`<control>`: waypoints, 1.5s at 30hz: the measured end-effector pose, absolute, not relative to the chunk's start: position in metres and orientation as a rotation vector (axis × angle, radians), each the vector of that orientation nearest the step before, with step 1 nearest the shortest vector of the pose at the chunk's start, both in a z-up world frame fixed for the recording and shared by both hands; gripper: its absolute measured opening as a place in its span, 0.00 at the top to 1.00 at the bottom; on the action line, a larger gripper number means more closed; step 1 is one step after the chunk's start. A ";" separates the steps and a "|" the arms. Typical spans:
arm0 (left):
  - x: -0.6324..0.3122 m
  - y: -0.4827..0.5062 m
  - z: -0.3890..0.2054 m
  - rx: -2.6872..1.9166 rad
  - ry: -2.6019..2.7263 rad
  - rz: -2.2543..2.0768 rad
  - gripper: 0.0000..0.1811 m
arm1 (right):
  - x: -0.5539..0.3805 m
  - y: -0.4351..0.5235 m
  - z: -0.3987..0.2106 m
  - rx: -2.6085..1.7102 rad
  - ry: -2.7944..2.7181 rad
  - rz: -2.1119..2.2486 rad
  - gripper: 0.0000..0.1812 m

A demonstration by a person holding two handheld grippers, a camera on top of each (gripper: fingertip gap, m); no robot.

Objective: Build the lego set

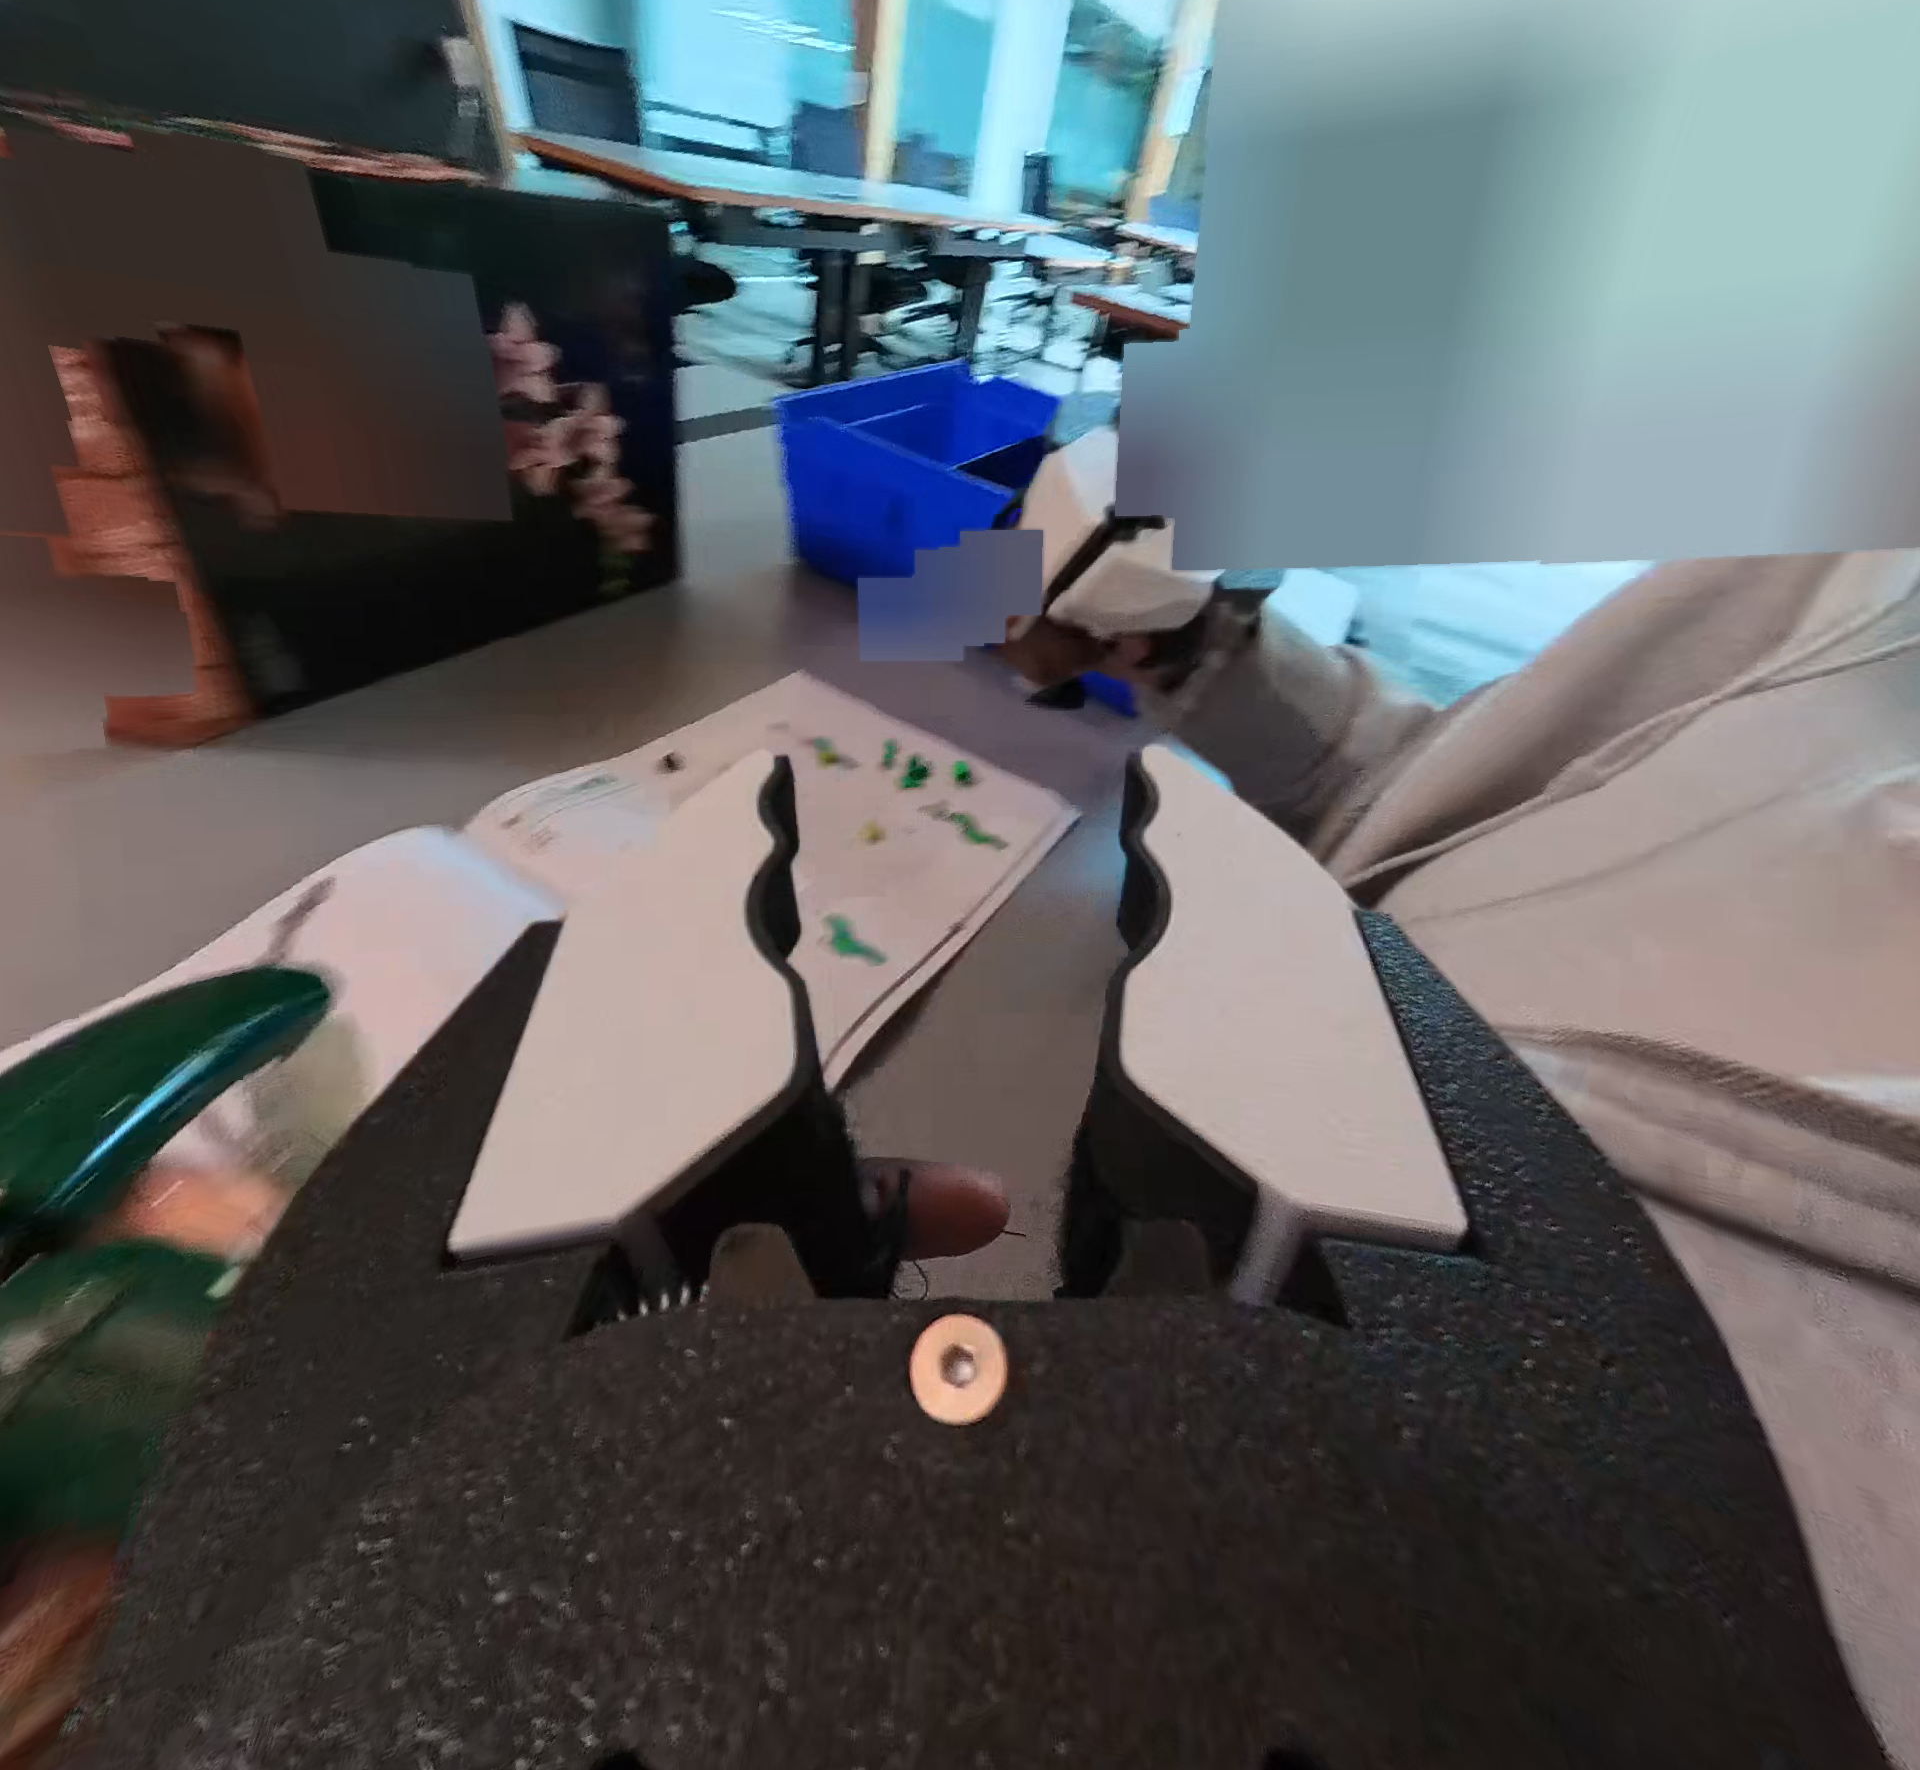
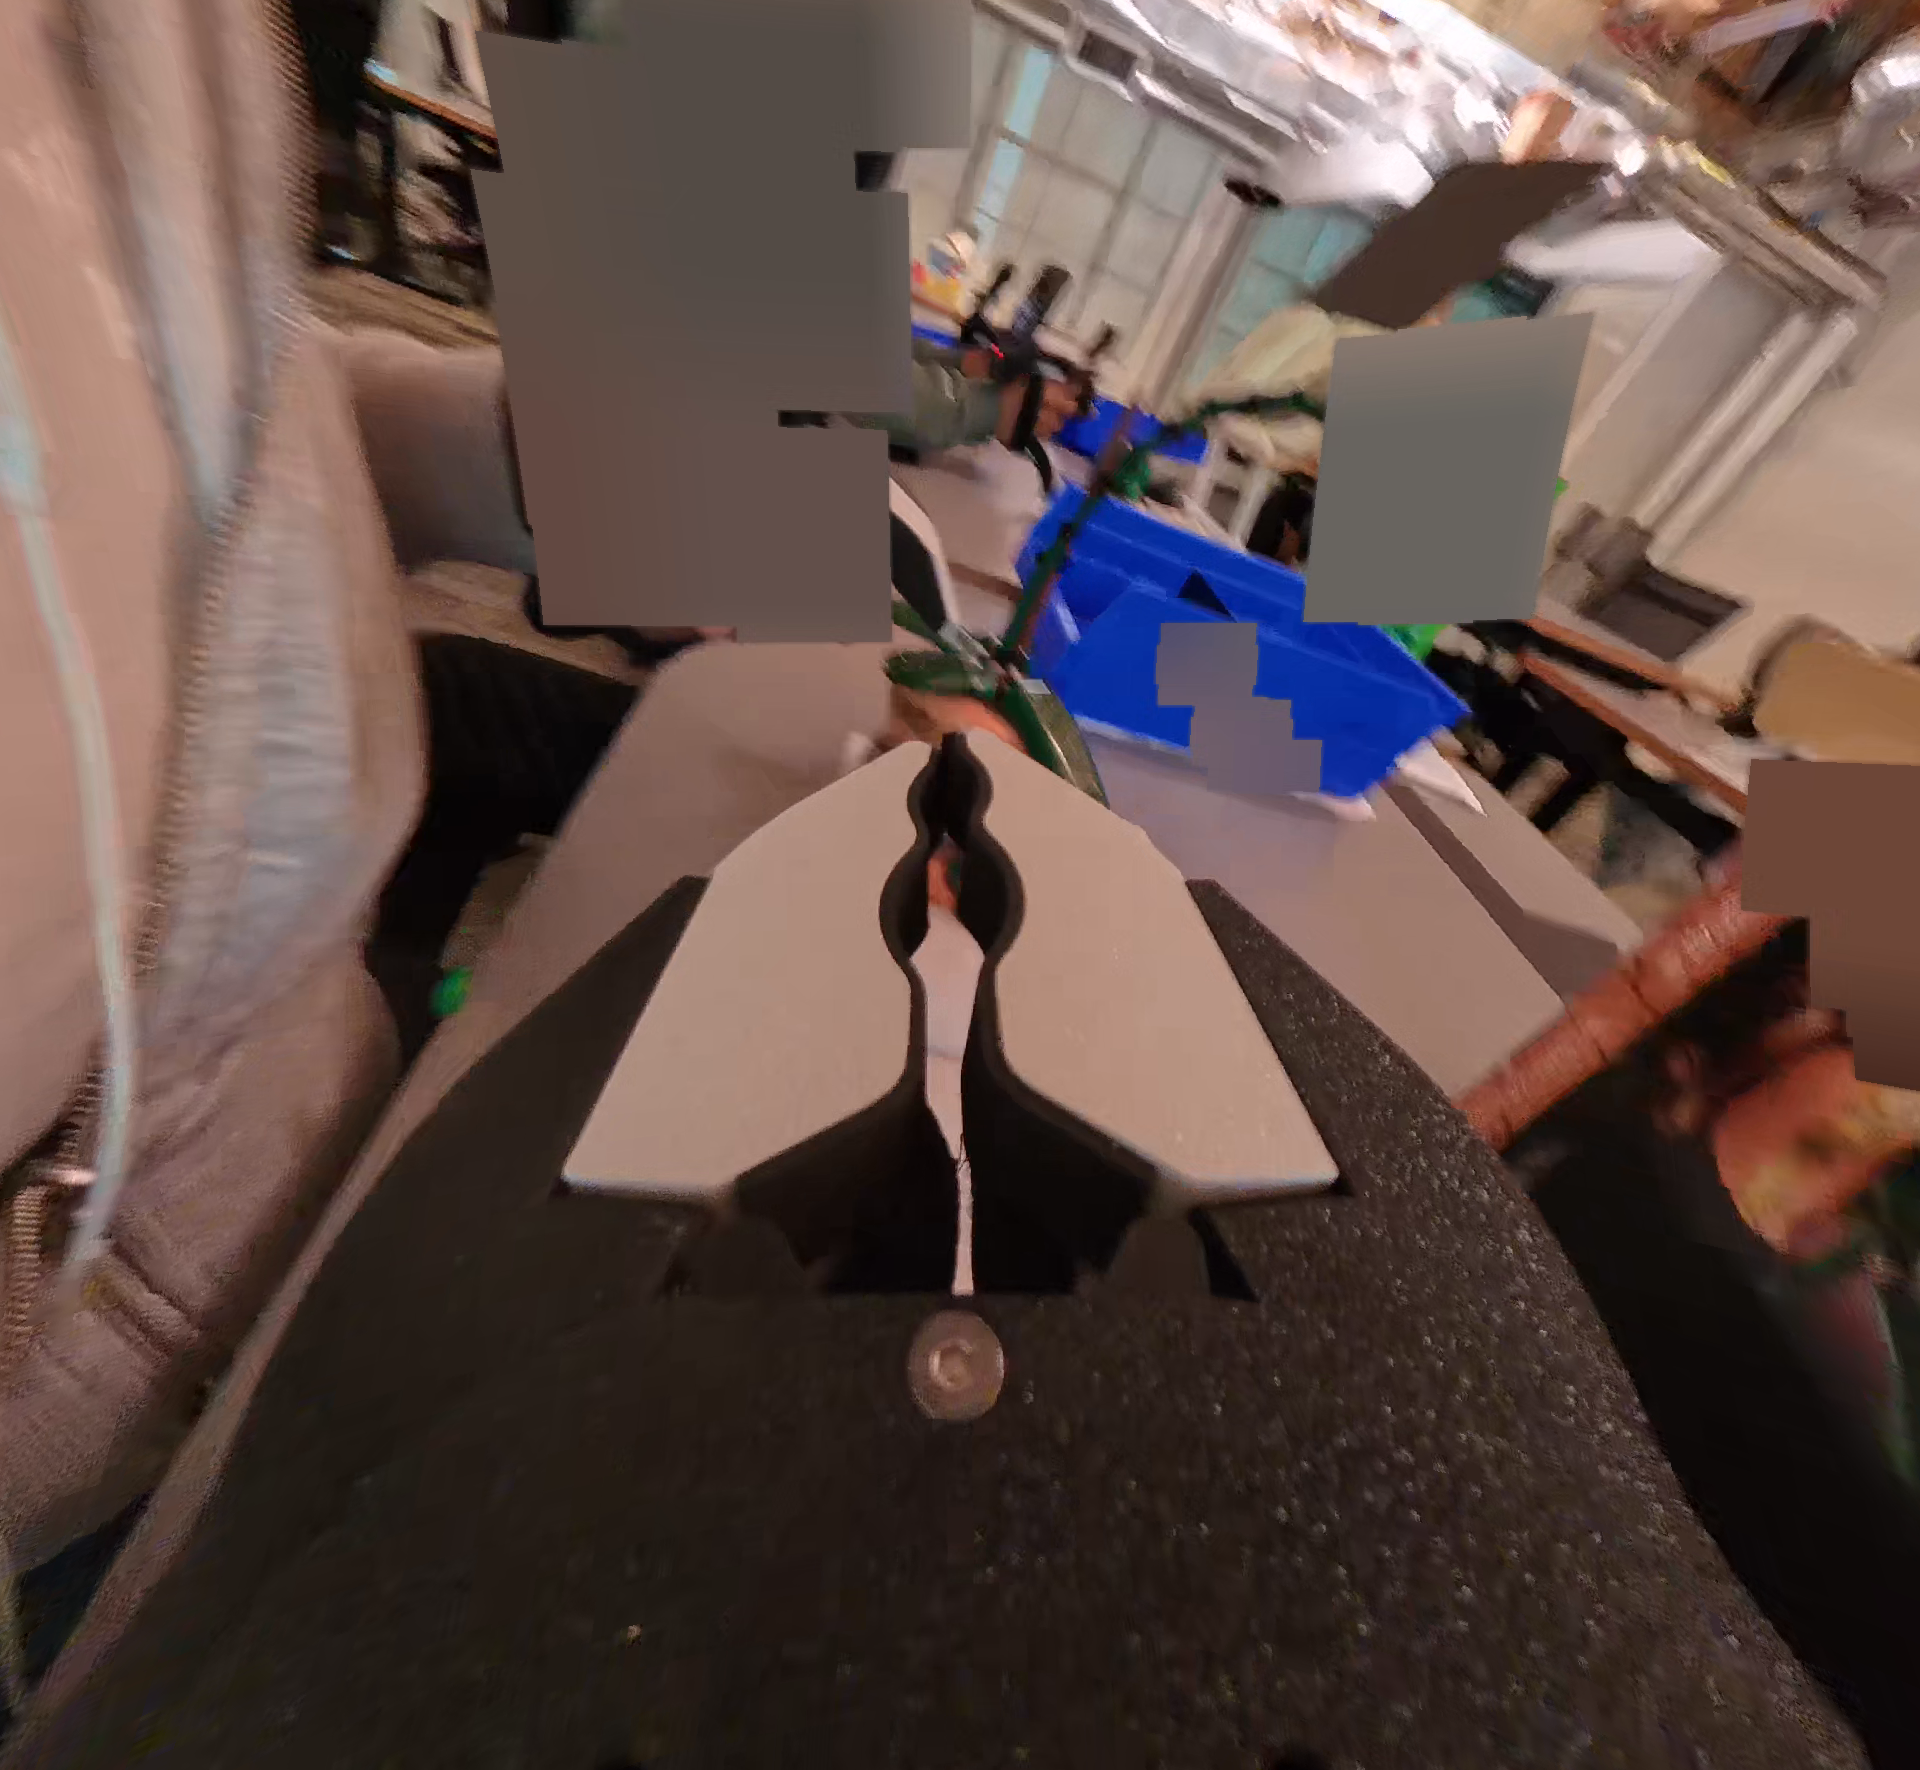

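My left gripper point(image 1: 956, 775) is open and empty, held above a white paper sheet point(image 1: 914, 899) with several small green Lego pieces point(image 1: 914, 770) on it. Large dark green leaf pieces point(image 1: 156, 1076) show blurred at the lower left. My right gripper point(image 2: 951, 770) has its jaws together, and I cannot tell whether anything is pinched at the tips. Just beyond its tips stands a Lego plant with dark green leaves point(image 2: 1055, 728) and a thin green stem point(image 2: 1049, 557) rising up and to the right.
The dark Lego box point(image 1: 582, 432) with pink flowers stands at the back left of the grey table point(image 1: 416, 733). Blue bins point(image 1: 904, 463) stand behind the sheet and also show in the right wrist view point(image 2: 1299, 671). A person's beige sleeve point(image 1: 1558, 837) fills the right side. There is about 7 cm between the tips of the two grippers.
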State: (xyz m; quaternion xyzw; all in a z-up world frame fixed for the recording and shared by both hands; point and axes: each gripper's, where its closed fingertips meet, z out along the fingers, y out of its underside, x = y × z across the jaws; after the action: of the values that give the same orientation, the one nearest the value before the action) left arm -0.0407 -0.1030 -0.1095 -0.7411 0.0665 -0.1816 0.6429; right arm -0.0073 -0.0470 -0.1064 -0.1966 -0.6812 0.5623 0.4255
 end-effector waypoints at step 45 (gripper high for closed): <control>-0.009 -0.138 -0.214 -1.986 0.335 -0.129 0.82 | 0.036 -0.054 -0.231 -1.250 -2.001 0.894 0.86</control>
State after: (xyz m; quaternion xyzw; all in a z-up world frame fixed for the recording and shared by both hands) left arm -0.0093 -0.1382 -0.2144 -0.8328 0.1403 -0.0541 0.5327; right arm 0.0357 -0.0537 -0.2308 -0.4720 -0.7554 0.3376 0.3044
